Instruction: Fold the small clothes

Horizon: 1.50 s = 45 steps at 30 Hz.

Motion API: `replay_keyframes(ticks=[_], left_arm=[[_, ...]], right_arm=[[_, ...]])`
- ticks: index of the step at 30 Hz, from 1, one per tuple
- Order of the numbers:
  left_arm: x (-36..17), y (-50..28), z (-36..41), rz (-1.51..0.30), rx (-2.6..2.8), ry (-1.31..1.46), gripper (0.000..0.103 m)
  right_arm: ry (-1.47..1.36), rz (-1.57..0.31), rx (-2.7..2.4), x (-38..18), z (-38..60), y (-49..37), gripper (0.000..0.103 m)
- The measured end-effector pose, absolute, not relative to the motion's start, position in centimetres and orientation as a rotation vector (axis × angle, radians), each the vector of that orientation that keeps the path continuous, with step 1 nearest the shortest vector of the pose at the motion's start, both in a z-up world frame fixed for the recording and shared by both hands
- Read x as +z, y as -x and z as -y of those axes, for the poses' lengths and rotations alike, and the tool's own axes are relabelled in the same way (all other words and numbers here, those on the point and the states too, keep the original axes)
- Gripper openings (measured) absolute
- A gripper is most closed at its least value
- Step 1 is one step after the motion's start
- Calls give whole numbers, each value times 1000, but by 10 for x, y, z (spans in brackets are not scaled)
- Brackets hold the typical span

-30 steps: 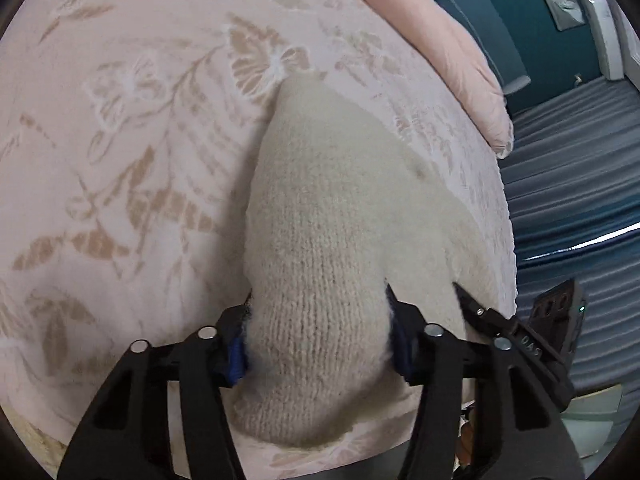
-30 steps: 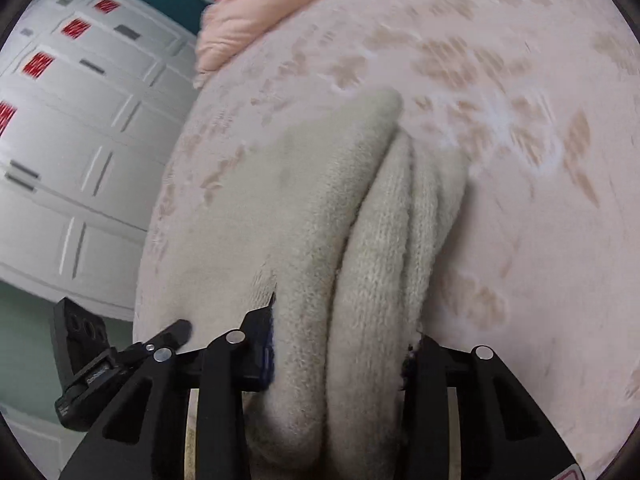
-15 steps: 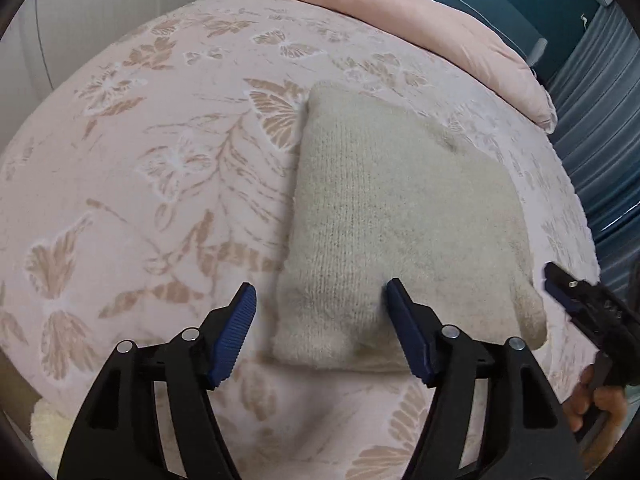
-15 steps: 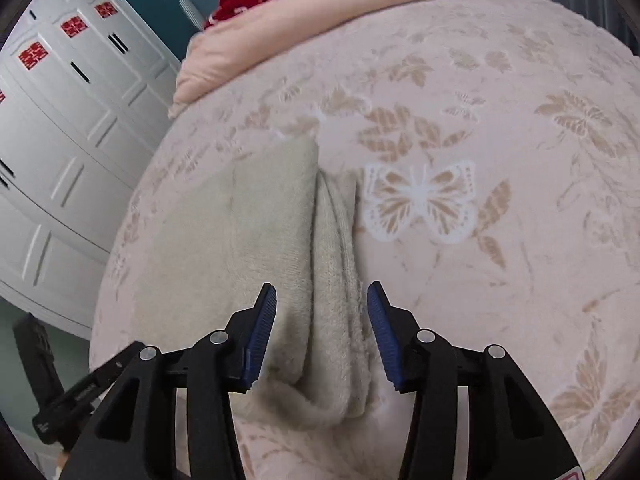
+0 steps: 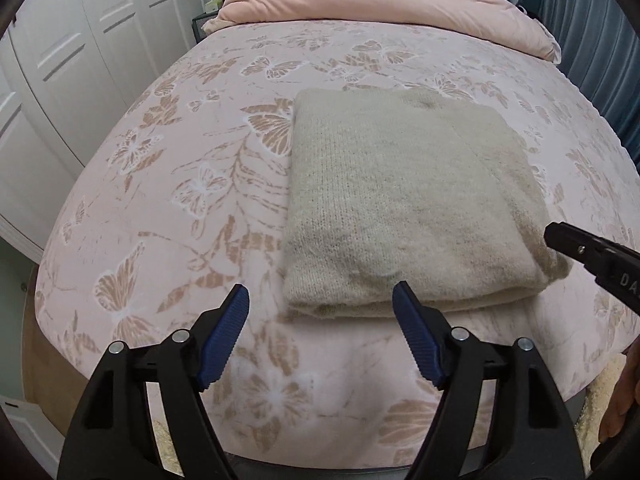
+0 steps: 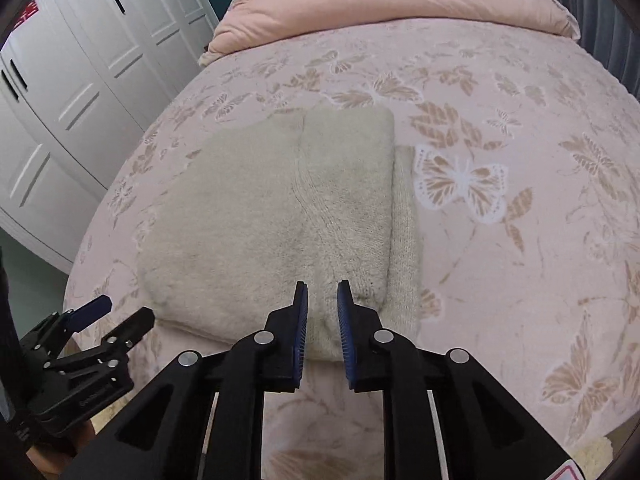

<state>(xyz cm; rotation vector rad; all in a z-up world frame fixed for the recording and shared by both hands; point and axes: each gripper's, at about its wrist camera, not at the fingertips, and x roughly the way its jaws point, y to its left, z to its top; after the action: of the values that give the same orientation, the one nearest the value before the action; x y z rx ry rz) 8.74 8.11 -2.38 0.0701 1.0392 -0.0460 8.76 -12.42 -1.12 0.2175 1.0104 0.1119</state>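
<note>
One folded cream sweater (image 5: 404, 208) on the bed (image 5: 168, 184); left tongs (image 5: 320, 316) spread, just opening; right tongs (image 6: 322, 300) narrowing, pinching nothing.

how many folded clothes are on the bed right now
1: a cream knit sweater, folded into a rectangle, lies on the butterfly bedspread near the bed's front edge, just beyond both grippers. Anything behind the pink duvet would be hidden.

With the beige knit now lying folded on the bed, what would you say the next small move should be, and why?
Probably draw both grippers back and leave it. The folded sweater lies flat and squared on the bedspread. The left gripper has just been opening and stands wide, nothing between its pads. The right gripper, just closing, shows a narrow gap and seems to pinch nothing. At most, tuck in the layer peeking out on the right edge.
</note>
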Motion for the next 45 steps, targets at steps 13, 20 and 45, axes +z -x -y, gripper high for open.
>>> replay_keyframes(ticks=[13,20,45], left_arm=[[8,-50,-52,-924,-48,-112,92],[12,-33,-48,-886,-7,-67,92],[11,-8,-48,-870,1,-69,92]], right_arm=[[-160,-919,-122,3,125,-14,81],[-156,-891,-118,13,121,-2,84],[-155,-848,-159,18,112,29,84]])
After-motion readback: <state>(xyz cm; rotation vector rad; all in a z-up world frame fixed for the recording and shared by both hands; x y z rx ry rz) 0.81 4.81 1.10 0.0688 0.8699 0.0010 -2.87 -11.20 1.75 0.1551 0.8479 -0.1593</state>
